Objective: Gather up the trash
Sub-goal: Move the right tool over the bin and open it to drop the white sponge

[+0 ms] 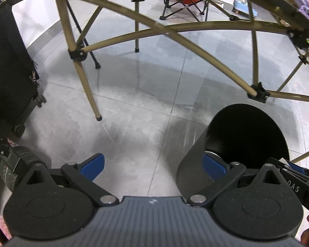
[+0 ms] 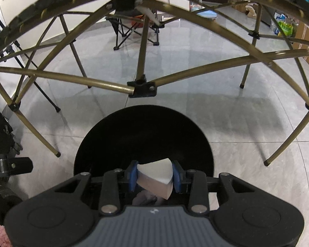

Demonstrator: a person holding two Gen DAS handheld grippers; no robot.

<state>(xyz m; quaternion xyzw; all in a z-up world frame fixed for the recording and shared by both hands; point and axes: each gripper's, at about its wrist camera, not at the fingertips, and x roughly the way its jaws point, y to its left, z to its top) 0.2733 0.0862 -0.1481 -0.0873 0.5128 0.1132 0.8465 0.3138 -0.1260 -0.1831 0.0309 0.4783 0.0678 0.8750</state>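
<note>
A black round bin (image 2: 143, 140) stands on the grey floor under the folding table, its open mouth right ahead of my right gripper (image 2: 154, 177). That gripper is shut on a folded piece of white paper (image 2: 155, 177), held just over the bin's near rim. In the left wrist view the same bin (image 1: 247, 135) stands at the right. My left gripper (image 1: 153, 167) is open and empty above the floor, its right fingertip (image 1: 213, 166) close beside the bin's wall. The right gripper's body shows at that view's right edge (image 1: 294, 173).
Bronze table legs and cross braces (image 2: 92, 82) arch over and around the bin. A black wheeled case (image 1: 8, 72) stands at the left. A folding camp chair (image 1: 185, 2) is at the back. Boxes and bags (image 2: 307, 35) are at the far right.
</note>
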